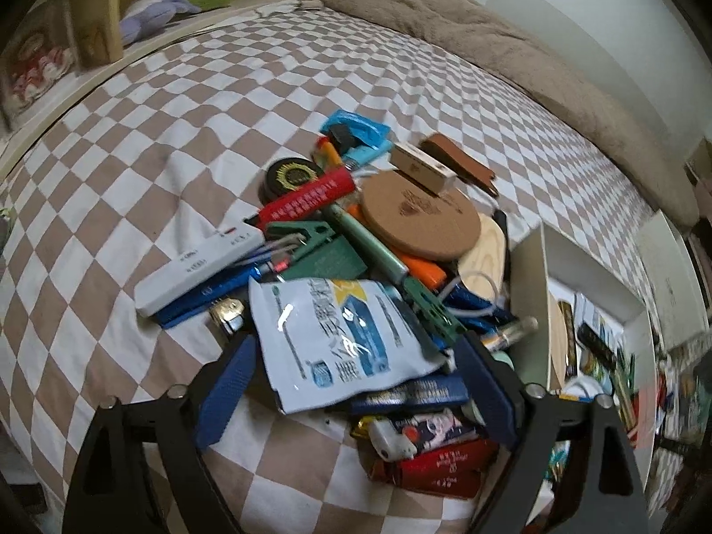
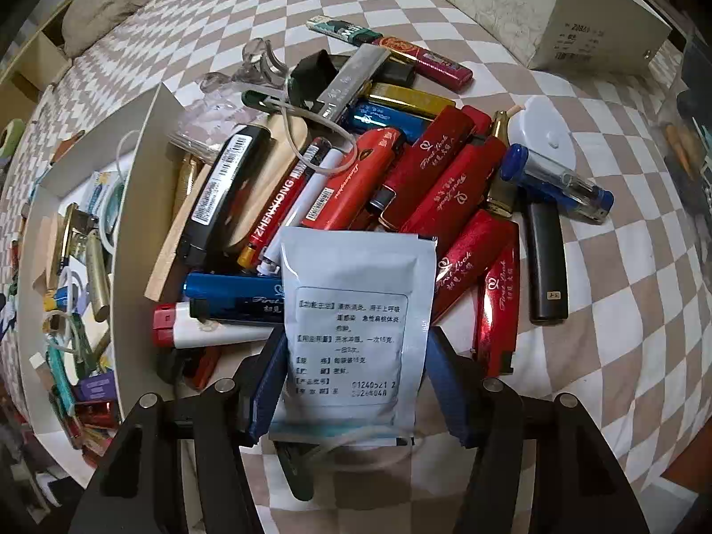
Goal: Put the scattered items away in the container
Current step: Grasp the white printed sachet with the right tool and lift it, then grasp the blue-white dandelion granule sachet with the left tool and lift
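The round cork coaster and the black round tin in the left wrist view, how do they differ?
The round cork coaster is tan, flat and wide; the black round tin is dark, smaller across, and bears a gold emblem. The coaster has a small pale wooden box resting on its far edge, while the tin is partly covered by a red tube. Both are circular and sit in the pile on the checkered bedsheet.

Left tongs [image 1: 356,382]: two blue ribbed pads [image 1: 227,394] on matte black angular arms; round silver screw heads at the arm joints behind the pads.

Right tongs [image 2: 356,378]: same build, blue ribbed pads [image 2: 449,387], black arms, four silver screw heads.
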A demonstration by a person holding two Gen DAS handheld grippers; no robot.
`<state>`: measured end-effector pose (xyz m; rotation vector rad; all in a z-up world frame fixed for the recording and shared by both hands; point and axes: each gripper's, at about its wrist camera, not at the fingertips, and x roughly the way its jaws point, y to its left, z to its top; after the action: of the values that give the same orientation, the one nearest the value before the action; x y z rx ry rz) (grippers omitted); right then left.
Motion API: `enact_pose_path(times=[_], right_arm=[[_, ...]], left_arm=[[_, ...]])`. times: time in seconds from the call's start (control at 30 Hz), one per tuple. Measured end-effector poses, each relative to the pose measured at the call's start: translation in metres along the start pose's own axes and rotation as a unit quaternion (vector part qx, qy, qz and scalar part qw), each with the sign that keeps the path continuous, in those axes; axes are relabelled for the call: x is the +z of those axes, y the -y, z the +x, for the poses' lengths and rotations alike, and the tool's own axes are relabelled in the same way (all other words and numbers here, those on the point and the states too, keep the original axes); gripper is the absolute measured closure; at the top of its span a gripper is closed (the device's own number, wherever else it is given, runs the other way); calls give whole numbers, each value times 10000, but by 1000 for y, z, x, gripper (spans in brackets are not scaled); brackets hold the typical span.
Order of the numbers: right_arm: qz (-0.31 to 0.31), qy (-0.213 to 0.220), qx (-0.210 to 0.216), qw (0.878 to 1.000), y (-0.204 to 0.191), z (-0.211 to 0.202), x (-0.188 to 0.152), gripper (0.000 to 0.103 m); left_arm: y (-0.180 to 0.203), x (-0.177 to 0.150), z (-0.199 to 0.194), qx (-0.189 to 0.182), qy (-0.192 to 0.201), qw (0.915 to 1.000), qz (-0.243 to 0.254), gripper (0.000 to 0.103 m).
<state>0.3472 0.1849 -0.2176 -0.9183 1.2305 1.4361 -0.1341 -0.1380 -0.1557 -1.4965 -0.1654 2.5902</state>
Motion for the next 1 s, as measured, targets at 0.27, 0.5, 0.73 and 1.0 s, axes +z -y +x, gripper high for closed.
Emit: enact_pose_path(times=[0.27, 0.5, 0.73, 1.0], right_arm=[[-63, 25, 100, 9999, -4, -2, 5, 41], [-140, 8, 202, 9997, -17, 0, 8, 41], [-141, -1, 277, 9995, -27, 4, 11, 41], [-30, 74, 316, 9995, -19, -8, 2, 41]], left_arm=[[5, 3, 17, 465, -333, 9984, 33, 10], [19, 5, 42, 665, -656, 9956, 117, 9], [29, 9, 49, 876, -723, 9923, 496, 8], [12, 13, 37, 477, -882, 9935, 537, 34]])
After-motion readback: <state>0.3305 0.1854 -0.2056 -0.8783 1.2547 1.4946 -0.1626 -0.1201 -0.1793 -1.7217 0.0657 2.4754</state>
